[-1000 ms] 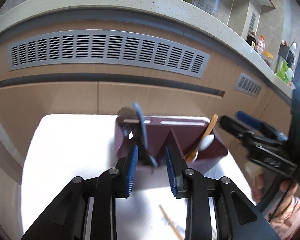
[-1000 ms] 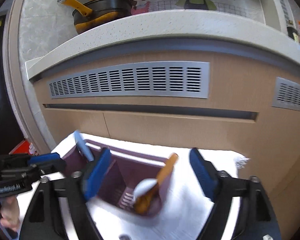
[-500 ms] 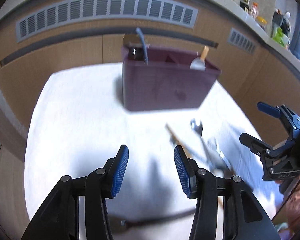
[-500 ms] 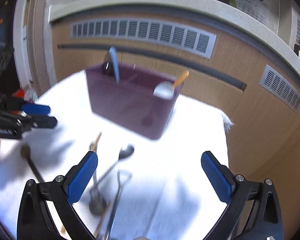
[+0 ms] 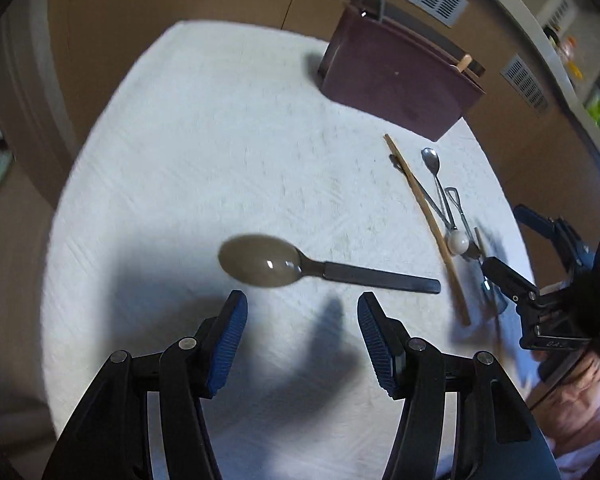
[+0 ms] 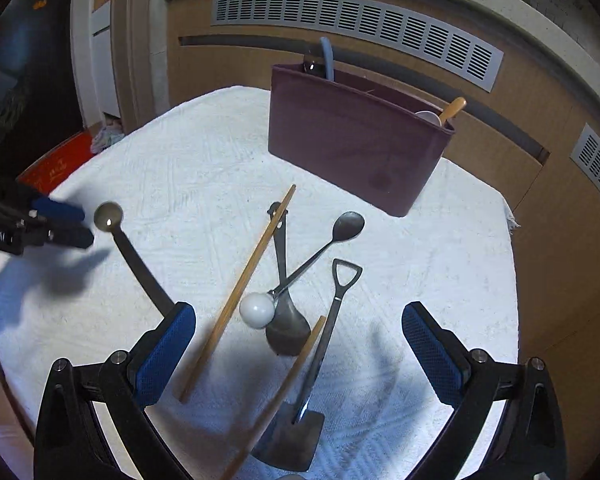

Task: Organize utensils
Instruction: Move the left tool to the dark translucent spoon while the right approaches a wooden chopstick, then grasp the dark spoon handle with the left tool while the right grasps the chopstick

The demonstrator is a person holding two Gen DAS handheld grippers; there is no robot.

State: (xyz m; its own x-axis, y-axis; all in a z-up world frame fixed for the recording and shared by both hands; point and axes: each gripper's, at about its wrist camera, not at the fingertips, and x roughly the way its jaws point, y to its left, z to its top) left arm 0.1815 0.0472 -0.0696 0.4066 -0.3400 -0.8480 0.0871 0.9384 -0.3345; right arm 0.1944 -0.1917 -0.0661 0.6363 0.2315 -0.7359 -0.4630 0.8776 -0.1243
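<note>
Left gripper (image 5: pixel 298 316) jaws opening, nothing between them, over the white cloth (image 5: pixel 220 160) just short of the dark spoon (image 5: pixel 260 266). Right gripper (image 6: pixel 300 340) spread wide and empty above the pile: chopsticks (image 6: pixel 240 292), ball-end spoon (image 6: pixel 316 258), shovel spoon (image 6: pixel 320 344), all nearer than the holder (image 6: pixel 352 148). Holder at the cloth's far edge holds a blue handle (image 6: pixel 328 58) and a wooden handle (image 6: pixel 452 110).

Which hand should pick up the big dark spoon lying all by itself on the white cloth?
The left. Its tool sits just in front of the dark spoon, jaws opening and empty. The right tool hangs over the pile with the chopsticks instead.
</note>
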